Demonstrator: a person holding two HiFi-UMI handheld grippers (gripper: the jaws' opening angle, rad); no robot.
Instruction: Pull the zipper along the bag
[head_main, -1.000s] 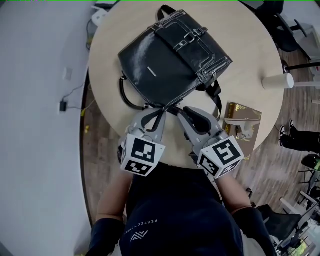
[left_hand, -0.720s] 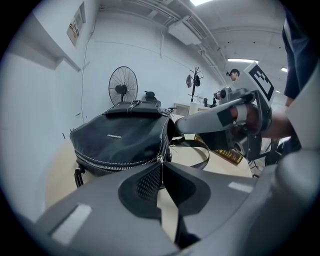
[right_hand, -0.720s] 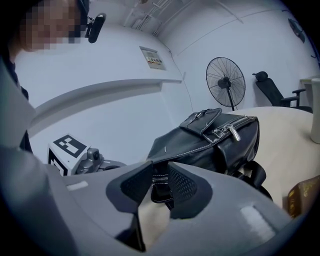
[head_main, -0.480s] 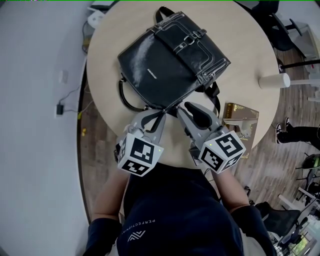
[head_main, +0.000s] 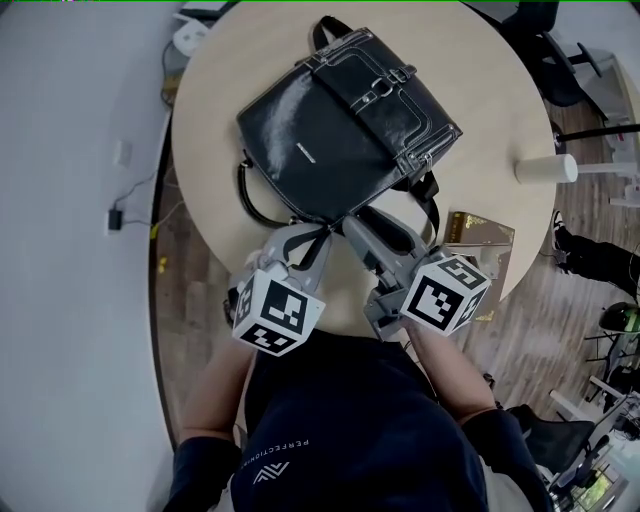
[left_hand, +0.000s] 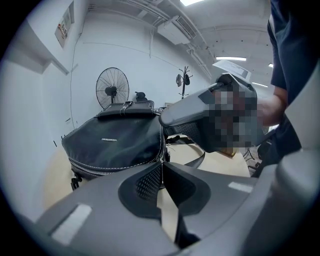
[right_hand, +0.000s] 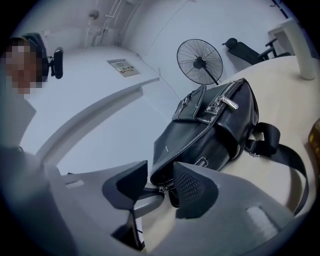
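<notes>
Black leather bag (head_main: 345, 120) on round counter (head_main: 500, 110), at 12 o'clock of both grippers. L gripper (left_hand: 161, 169) shut at bag's corner. R gripper (right_hand: 161, 174) just opened wide, zipper pull (right_hand: 162, 189) btwn jaws, ungripped.

The bag (head_main: 345, 120) is glossy black leather with white stitching. It lies flat and askew on the round table (head_main: 480, 90), with its buckled front flap turned to the far side. Its black strap (head_main: 432, 200) trails off toward me. The zipper (left_hand: 115, 167), a line of silver teeth, runs along the edge nearest me. My left tool (left_hand: 161, 165) pinches the bag's near corner. The small metal pull (right_hand: 161, 189) sits there between my right tool's (right_hand: 160, 172) jaws, which have just been opening and don't press on it.
</notes>
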